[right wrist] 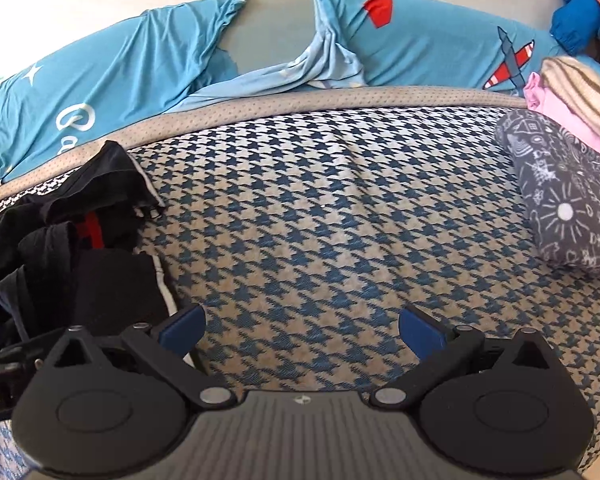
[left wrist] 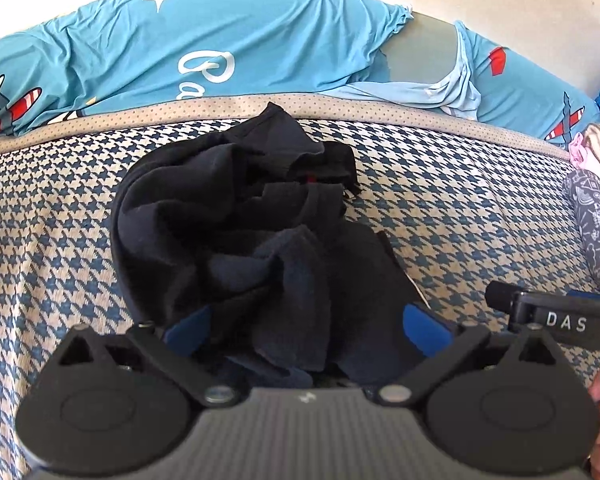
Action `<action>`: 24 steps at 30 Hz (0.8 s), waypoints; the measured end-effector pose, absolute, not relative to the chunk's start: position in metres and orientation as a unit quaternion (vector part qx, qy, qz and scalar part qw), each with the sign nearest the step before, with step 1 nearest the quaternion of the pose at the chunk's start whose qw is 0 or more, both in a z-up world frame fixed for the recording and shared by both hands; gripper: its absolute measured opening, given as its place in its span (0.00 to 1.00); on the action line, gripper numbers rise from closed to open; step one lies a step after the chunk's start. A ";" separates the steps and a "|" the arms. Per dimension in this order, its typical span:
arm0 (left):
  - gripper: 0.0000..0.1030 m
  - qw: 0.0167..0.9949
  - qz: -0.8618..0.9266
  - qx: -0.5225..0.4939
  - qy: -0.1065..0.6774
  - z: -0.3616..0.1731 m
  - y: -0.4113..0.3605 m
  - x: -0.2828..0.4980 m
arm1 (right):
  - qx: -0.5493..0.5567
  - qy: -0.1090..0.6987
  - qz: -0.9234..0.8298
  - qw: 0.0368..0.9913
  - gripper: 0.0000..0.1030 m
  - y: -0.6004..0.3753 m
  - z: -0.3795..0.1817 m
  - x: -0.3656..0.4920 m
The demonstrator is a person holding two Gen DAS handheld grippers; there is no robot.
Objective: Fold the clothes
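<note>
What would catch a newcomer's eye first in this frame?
The crumpled black garment heaped mid-way on the blue houndstooth cover, with the open left gripper right at its near edge. Behind it, bright blue aeroplane-print bedding runs along the back, and folded clothes are stacked at the right.

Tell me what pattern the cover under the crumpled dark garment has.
Blue-and-white houndstooth on the cover; clearest in the right wrist view, right of the garment.
</note>
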State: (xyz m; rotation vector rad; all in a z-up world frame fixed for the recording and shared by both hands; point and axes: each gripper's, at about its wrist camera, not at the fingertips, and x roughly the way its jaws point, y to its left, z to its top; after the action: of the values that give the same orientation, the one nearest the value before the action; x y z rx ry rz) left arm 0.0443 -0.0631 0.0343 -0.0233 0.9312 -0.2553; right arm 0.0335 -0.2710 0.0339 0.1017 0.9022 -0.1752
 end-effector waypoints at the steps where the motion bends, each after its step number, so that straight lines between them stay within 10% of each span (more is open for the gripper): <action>1: 1.00 0.886 -0.122 -0.012 0.448 0.034 -0.063 0.044 | 0.049 0.436 -0.082 0.895 1.00 -0.270 0.034 0.034; 24: 1.00 0.883 -0.103 -0.021 0.458 0.033 -0.057 0.047 | 0.067 0.462 -0.052 0.883 1.00 -0.254 0.032 0.040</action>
State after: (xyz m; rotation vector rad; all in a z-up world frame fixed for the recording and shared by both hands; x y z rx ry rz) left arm 0.0472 -0.0569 0.0326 -0.0434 0.9527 -0.2140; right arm 0.0405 -0.2543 0.0322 0.1396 0.9614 -0.1093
